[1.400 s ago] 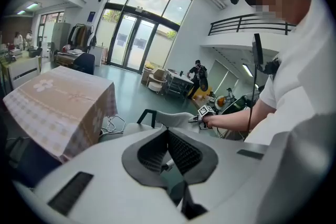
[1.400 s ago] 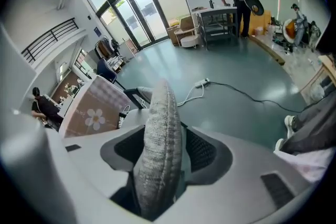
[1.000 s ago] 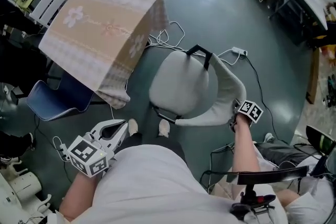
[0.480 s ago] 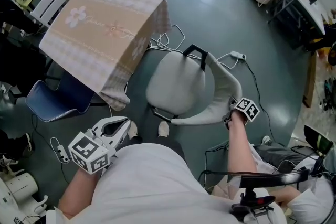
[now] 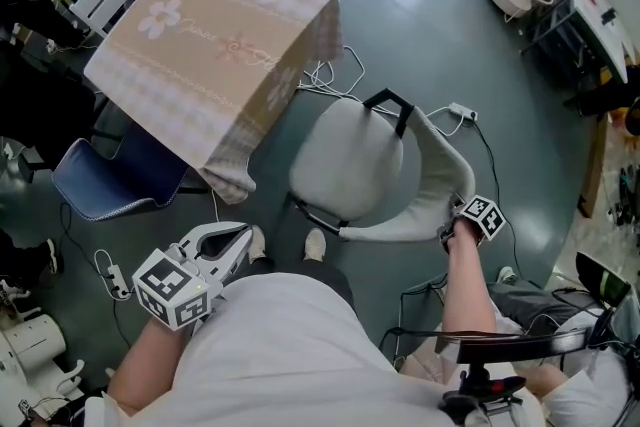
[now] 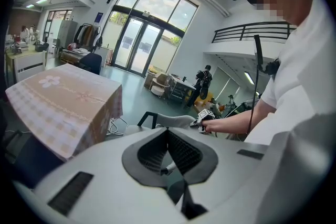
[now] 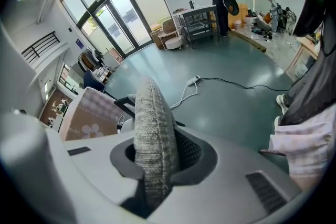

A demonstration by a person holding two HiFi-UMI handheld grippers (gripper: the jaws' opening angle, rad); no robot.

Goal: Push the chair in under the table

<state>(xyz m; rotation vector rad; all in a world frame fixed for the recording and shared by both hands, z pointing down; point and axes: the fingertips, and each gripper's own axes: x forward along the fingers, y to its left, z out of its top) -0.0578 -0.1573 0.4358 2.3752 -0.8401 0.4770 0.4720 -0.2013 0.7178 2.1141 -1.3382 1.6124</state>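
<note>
Grey chair back [image 5: 428, 177] gripped by right tool [image 7: 155, 148] (left tool [image 6: 168, 138] seemingly shut)

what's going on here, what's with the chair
A person stands behind a grey chair with a gripper in each hand. The right gripper is clamped on the backrest, and its jaws have just closed a little further on it. The left gripper is shut and empty, held low at the person's side. The chair stands near a corner of the cloth-covered table and is not yet under it.
</note>
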